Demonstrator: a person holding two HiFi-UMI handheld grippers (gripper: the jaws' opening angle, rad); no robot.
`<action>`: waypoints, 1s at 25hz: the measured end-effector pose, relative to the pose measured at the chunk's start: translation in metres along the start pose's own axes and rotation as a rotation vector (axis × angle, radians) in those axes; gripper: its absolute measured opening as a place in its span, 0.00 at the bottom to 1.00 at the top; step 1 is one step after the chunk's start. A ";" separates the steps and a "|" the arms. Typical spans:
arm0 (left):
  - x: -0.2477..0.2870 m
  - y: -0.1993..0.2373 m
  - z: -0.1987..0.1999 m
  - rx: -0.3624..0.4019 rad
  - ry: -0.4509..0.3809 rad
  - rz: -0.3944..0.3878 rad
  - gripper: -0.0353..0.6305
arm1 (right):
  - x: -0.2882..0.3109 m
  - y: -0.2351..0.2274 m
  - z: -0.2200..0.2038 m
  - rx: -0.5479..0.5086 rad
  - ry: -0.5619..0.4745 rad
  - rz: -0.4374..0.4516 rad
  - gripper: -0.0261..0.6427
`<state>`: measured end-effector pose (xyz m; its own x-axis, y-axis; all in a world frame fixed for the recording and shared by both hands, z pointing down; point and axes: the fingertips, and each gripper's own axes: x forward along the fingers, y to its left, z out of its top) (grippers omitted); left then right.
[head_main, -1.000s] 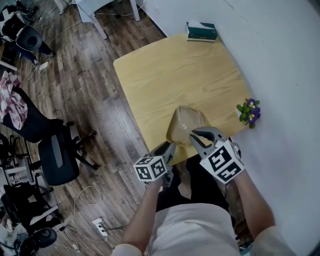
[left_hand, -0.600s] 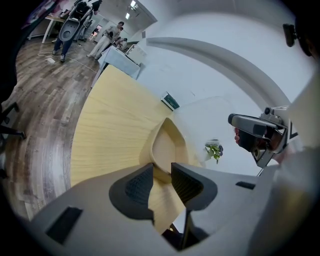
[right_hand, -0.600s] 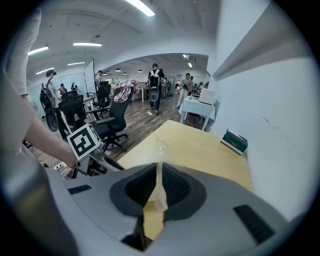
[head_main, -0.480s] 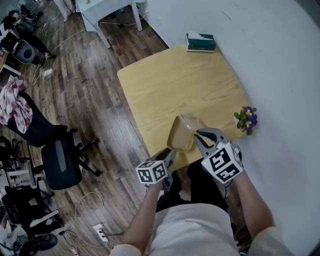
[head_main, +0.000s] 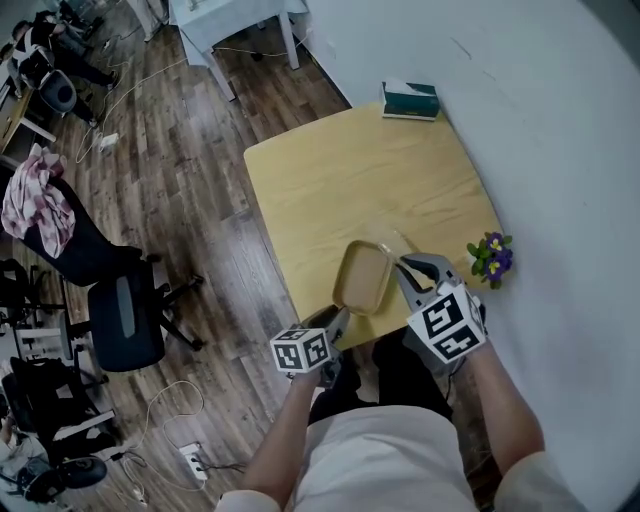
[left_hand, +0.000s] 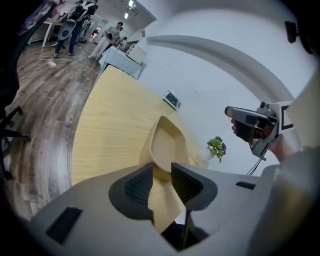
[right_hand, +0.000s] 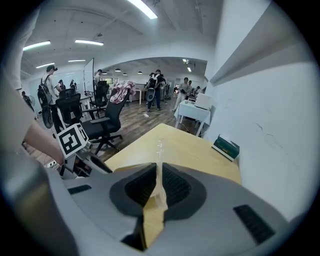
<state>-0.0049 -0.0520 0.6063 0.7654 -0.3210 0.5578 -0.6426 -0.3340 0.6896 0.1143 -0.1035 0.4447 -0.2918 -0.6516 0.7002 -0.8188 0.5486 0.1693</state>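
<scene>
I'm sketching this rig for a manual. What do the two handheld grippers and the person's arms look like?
The left gripper and right gripper each have a light grey body, dark ribbed pads and a white cube with black square markers. The person wears a pale short-sleeved top.

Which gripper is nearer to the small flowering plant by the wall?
Right. The right gripper sits just beside the plant; the left gripper is farther off, on the far side of the tan tray.

Shallow tan container (head_main: 362, 277), open side up, at near edge of table (head_main: 330, 170); thin clear lid (head_main: 390, 240) standing upright along its right side
</scene>
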 end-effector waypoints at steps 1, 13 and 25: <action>0.000 0.000 0.000 -0.001 -0.002 0.003 0.21 | 0.000 -0.002 -0.001 0.000 -0.003 0.004 0.10; 0.001 -0.001 0.008 -0.023 -0.066 0.081 0.21 | 0.001 -0.021 -0.008 -0.020 -0.026 0.059 0.10; -0.017 0.000 0.017 -0.031 -0.160 0.163 0.21 | -0.009 -0.029 -0.001 -0.069 -0.071 0.099 0.10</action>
<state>-0.0183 -0.0614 0.5892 0.6349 -0.5060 0.5839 -0.7537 -0.2395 0.6120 0.1414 -0.1127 0.4338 -0.4058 -0.6261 0.6658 -0.7488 0.6455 0.1505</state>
